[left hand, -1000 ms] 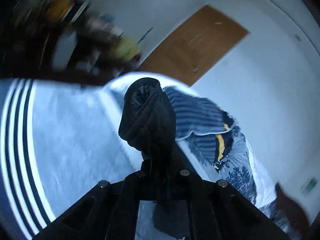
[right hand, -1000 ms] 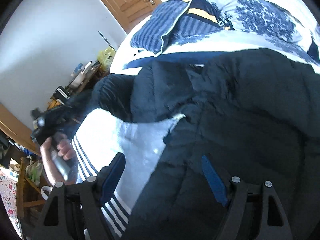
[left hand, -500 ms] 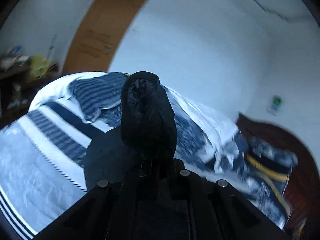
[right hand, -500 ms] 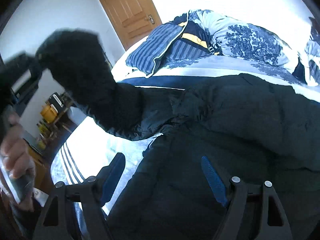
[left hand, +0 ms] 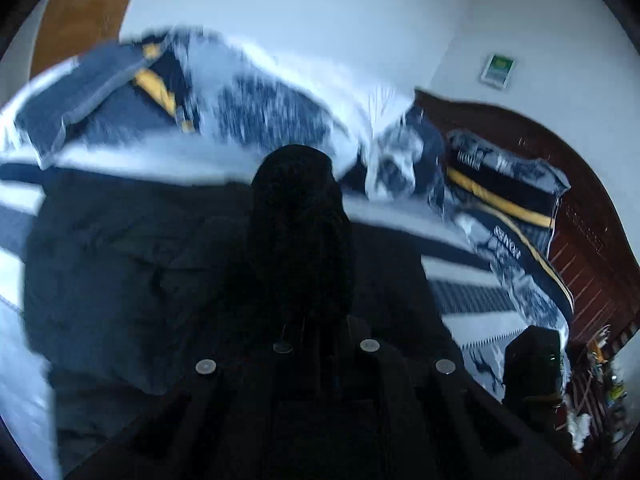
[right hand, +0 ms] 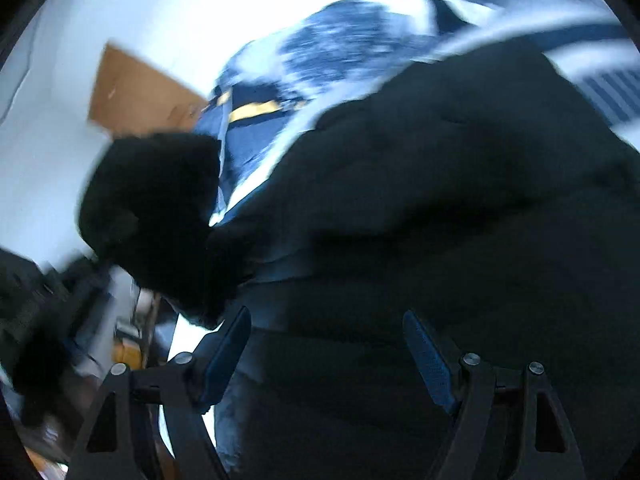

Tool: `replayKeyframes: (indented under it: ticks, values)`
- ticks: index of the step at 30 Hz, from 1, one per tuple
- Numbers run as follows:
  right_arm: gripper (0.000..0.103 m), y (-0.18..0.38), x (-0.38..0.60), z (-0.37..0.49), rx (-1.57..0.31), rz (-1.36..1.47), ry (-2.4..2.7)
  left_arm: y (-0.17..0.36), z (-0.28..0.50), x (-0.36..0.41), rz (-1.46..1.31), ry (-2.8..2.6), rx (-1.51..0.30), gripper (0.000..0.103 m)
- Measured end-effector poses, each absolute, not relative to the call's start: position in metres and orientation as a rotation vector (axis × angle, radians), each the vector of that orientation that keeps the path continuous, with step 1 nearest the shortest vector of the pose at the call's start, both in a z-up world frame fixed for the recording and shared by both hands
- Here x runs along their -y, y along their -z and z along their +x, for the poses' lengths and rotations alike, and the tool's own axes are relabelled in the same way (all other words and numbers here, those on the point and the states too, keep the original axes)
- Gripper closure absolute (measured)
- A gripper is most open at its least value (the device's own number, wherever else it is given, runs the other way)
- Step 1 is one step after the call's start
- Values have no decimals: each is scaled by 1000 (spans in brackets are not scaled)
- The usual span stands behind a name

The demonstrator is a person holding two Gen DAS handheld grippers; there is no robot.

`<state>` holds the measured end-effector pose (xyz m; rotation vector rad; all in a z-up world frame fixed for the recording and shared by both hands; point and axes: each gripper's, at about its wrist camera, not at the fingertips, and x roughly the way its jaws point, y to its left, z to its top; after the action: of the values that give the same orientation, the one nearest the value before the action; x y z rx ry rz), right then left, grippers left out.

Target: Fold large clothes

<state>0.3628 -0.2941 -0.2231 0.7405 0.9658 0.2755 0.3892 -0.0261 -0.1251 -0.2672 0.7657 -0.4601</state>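
Jacket (right hand: pixel 460 200) sleeve pinched in left claw (left hand: pixel 326 332), right claw (right hand: pixel 326 344) spread above

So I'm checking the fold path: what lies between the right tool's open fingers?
In the right wrist view, only the black jacket spreads between the right tool's open fingers; nothing else lies there.
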Motion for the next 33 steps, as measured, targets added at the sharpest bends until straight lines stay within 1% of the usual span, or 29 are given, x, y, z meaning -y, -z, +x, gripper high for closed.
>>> replayKeyframes:
  ticks: [2, 4, 5, 6, 7, 8, 9, 11, 13, 16, 17, 18, 20, 22, 23, 24, 26, 27, 28, 29, 30, 32, 33]
  values:
    - [22, 235, 303, 355, -986, 761, -254, 143, 389, 36, -295, 474, -825, 97]
    - [22, 239, 307, 351, -987, 774, -252, 148, 390, 40, -331, 490, -871, 93]
    - [22, 238, 307, 350, -983, 773, -255, 144, 388, 38, -351, 511, -866, 83]
    - [22, 236, 305, 348, -980, 765, -255, 139, 385, 38, -357, 530, -845, 59]
    - [22, 235, 304, 348, -977, 755, -256, 133, 380, 38, -360, 537, -824, 41]
    - [22, 232, 300, 348, -978, 736, -258, 127, 377, 36, -363, 532, -804, 11]
    - [22, 229, 297, 350, -980, 722, -260, 114, 370, 27, -384, 522, -757, 5]
    - [22, 226, 290, 351, -977, 709, -269, 100, 365, 13, -427, 561, -712, 5]
    - [22, 223, 281, 355, -986, 677, -272, 93, 369, -6, -467, 549, -706, 5]
    - [22, 230, 260, 363, -1022, 662, -287, 99, 383, -49, -507, 376, -710, 5]
    - [22, 232, 252, 365, -1035, 655, -290, 109, 392, -71, -533, 278, -751, 5]
    - [22, 232, 244, 366, -1042, 636, -282, 120, 399, -88, -560, 205, -806, 6]
    - [22, 235, 233, 370, -1051, 640, -272, 154, 409, -130, -701, 102, -901, 7]
    - [28, 240, 229, 377, -1049, 696, -251, 178, 409, -161, -831, 61, -934, 13]
    - [40, 242, 230, 381, -1048, 723, -243, 188, 409, -173, -882, 50, -955, 21]
    - [56, 242, 232, 386, -1041, 748, -231, 193, 407, -179, -911, 54, -963, 27]
    - [68, 236, 243, 393, -1004, 805, -222, 195, 405, -183, -946, 78, -962, 30]
    - [79, 227, 248, 400, -973, 809, -215, 195, 406, -180, -950, 91, -964, 37]
    - [86, 217, 254, 404, -944, 797, -203, 196, 406, -176, -945, 103, -971, 43]
    - [94, 209, 258, 407, -923, 787, -199, 197, 409, -172, -936, 120, -990, 62]
    - [98, 193, 262, 412, -888, 766, -207, 198, 411, -164, -930, 140, -1007, 84]
    - [99, 162, 263, 422, -833, 682, -215, 197, 412, -153, -925, 176, -1005, 103]
    - [99, 142, 263, 430, -801, 630, -236, 193, 411, -150, -923, 171, -983, 103]
